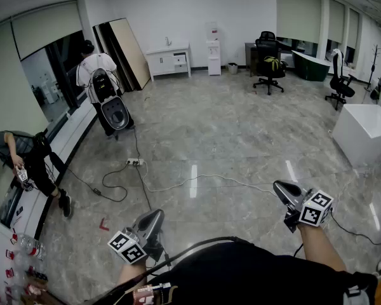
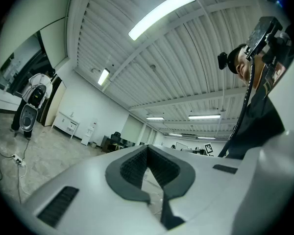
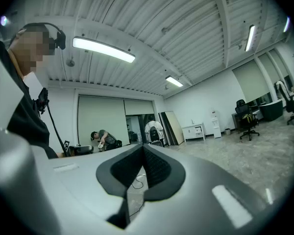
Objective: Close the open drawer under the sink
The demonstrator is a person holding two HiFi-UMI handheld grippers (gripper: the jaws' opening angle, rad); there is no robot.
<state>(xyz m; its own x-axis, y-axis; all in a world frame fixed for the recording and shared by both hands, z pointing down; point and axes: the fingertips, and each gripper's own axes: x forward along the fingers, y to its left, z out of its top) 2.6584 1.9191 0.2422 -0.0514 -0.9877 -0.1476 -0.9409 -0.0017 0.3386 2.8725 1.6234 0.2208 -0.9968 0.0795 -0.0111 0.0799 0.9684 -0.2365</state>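
Far before you the sink cabinet (image 1: 169, 61) stands at the back wall (image 1: 178, 11), the water dispenser (image 1: 214, 58) just right of it, the office chair (image 1: 270, 65) further right; a power strip (image 1: 134, 162) lies on the floor (image 1: 228, 138) nearer.

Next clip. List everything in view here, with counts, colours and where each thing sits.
Sink cabinet: one, white, against the far wall.
Water dispenser: one, white, right of the cabinet.
Boards: several, dark and beige, leaning left of the cabinet.
Office chairs: two, black, far right.
Tub: one, white, right edge.
Power strip: one, white, mid-floor, with cables.
Other people: two, by the left windows.
Bottles: several, clear, bottom left.
Left gripper: grey, shut, empty, bottom left of centre.
Right gripper: grey, shut, empty, bottom right.
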